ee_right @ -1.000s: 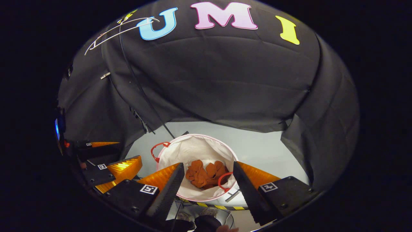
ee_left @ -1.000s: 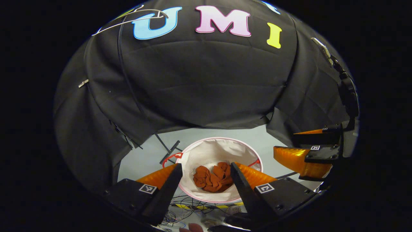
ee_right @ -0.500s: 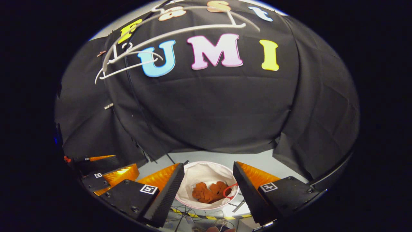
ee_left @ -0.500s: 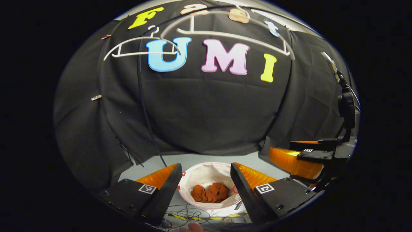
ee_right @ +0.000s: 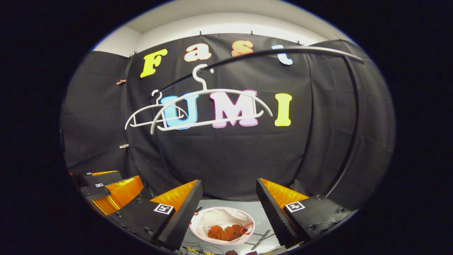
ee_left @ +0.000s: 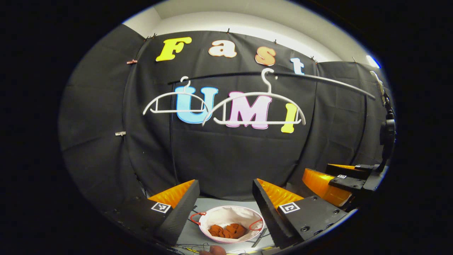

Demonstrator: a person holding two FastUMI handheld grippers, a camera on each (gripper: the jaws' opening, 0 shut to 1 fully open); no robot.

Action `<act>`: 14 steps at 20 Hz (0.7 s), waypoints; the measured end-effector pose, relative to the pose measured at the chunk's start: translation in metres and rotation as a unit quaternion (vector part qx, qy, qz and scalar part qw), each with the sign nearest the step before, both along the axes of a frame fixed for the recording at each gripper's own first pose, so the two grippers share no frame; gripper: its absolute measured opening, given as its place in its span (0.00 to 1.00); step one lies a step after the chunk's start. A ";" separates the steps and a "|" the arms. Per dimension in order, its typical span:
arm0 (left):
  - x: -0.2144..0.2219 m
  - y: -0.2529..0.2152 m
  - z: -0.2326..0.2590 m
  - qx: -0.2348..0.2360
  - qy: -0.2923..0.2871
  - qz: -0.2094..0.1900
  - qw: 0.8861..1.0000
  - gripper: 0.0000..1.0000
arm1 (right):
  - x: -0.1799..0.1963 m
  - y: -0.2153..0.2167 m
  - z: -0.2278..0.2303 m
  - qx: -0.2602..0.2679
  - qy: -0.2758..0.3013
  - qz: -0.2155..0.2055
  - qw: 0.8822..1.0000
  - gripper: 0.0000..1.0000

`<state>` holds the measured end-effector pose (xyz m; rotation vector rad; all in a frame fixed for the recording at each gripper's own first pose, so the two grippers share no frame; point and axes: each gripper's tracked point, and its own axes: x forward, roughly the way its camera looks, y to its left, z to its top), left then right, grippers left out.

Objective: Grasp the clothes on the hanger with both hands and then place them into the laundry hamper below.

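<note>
Garment in hamper, both grippers empty.
Rust-brown crumpled cloth (ee_left: 227,230) is lying in white round fabric hamper (ee_left: 212,216); left gripper (ee_left: 225,196) and right gripper (ee_right: 229,197) are gaping, risking snagging bare white plastic hangers (ee_left: 253,109) overhead.

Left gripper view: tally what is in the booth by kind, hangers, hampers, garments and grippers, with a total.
White hangers: 2, one on the left and one on the right, both bare
Laundry hamper: 1
Rust-orange clothes in the hamper: 1 bundle
Grippers: 2, left gripper and right gripper, both open
Total: 6
</note>
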<state>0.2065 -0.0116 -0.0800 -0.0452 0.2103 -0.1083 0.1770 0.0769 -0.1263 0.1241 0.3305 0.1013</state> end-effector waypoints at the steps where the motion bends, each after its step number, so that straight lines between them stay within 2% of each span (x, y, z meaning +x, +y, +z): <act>1: -0.007 0.002 0.015 -0.001 -0.015 0.000 1.000 0.95 | -0.005 0.001 0.014 0.004 -0.012 -0.003 1.000 0.98; 5: -0.029 0.012 0.063 0.002 -0.065 0.009 0.998 0.92 | -0.022 0.000 0.058 -0.004 -0.057 -0.007 0.998 0.98; 6: -0.034 0.015 0.070 0.007 -0.074 0.013 0.997 0.92 | -0.026 -0.001 0.066 -0.011 -0.064 -0.007 0.998 1.00; 9: -0.041 0.014 0.081 0.026 -0.089 0.015 0.996 0.92 | -0.037 0.000 0.086 -0.004 -0.080 -0.002 0.997 0.98; 12: -0.051 0.011 0.095 0.038 -0.104 0.020 0.994 0.95 | -0.044 -0.013 0.107 -0.014 -0.107 -0.005 0.994 0.98; 13: -0.054 0.011 0.098 0.037 -0.106 0.021 0.993 0.92 | -0.047 -0.017 0.113 -0.019 -0.117 -0.007 0.993 0.98; 14: -0.054 0.011 0.100 0.036 -0.107 0.021 0.993 0.95 | -0.050 -0.020 0.118 -0.022 -0.126 -0.009 0.992 0.98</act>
